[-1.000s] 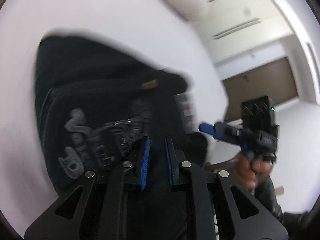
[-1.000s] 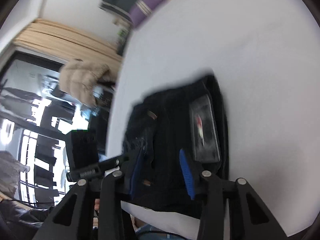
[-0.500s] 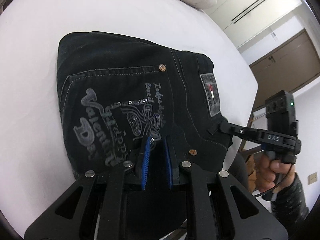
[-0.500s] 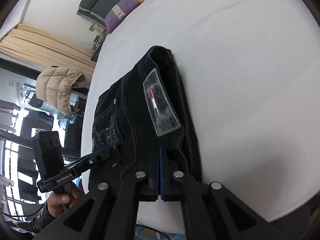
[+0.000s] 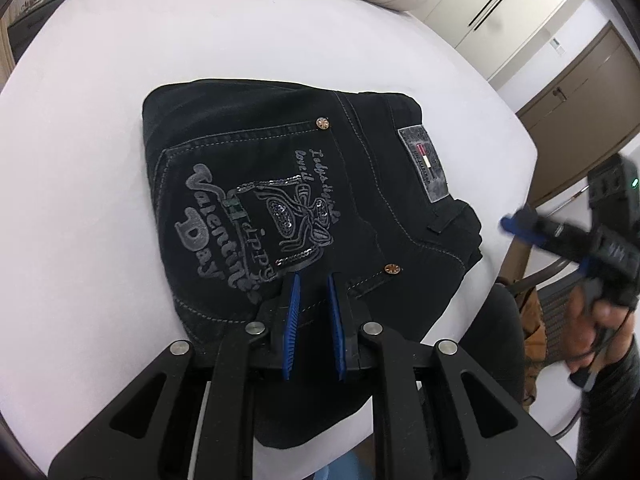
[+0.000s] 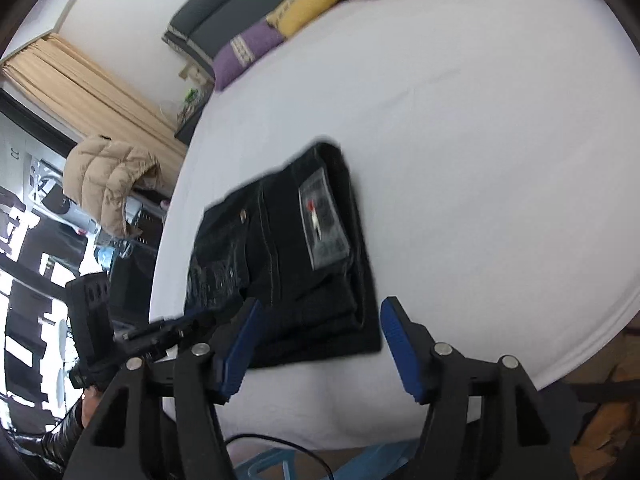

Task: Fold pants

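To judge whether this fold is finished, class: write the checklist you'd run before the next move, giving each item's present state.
1. Pants folded into a compact stack: ok.
2. Pants wholly on the white surface: ok.
3. Right claw clear of cloth: ok; its jaws have just been opening, nothing between them.
4. Left claw clear of cloth: ok; narrow gap, nothing pinched.
5. Lower layers even: cannot tell.

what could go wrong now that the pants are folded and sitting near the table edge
The folded pants lie close to the near edge of the white table, so a snag by either withdrawing tool could drag them off. The left tool, jaws narrow, hangs right over the near hem. The right tool, jaws just opened, straddles the waistband corner.
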Action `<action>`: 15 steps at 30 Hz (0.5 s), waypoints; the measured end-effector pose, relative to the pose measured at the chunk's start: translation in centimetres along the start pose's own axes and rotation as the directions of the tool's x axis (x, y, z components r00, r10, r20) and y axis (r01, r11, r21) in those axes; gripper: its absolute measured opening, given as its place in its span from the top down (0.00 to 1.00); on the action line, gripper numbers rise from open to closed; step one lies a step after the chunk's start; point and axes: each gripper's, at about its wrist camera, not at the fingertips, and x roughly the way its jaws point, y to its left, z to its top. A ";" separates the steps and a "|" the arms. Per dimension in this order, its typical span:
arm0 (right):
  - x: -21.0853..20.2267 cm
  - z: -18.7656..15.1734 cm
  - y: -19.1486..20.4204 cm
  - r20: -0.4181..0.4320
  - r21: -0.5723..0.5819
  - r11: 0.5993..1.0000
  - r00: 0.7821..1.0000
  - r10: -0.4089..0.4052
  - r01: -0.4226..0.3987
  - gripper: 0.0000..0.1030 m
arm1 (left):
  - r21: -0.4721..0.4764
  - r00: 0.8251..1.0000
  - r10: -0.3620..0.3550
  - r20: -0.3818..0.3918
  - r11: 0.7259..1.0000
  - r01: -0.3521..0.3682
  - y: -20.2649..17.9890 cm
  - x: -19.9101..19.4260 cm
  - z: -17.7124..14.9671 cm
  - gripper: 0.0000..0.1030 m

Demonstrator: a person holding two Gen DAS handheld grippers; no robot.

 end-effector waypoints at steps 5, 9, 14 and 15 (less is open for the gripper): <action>0.3 2.1 -0.2 0.000 -0.020 0.999 0.999 -0.039 0.039 0.36 | 0.009 0.999 0.040 0.009 0.999 -0.040 0.2 -1.8 -0.5 0.86; 2.2 2.8 -0.7 -0.040 -0.011 1.000 0.999 -0.020 0.020 0.36 | -0.006 0.998 0.051 0.023 0.999 -0.051 0.3 -2.3 -0.6 0.86; 5.3 3.1 -1.3 -0.110 -0.013 1.000 0.994 0.003 -0.004 0.35 | -0.064 0.997 0.051 0.064 0.997 -0.047 2.6 -4.0 -0.7 0.23; 6.0 3.3 -1.4 -0.123 -0.010 1.000 0.992 0.008 -0.010 0.34 | -0.091 0.995 0.031 0.091 0.996 -0.023 3.4 -4.5 -0.6 0.11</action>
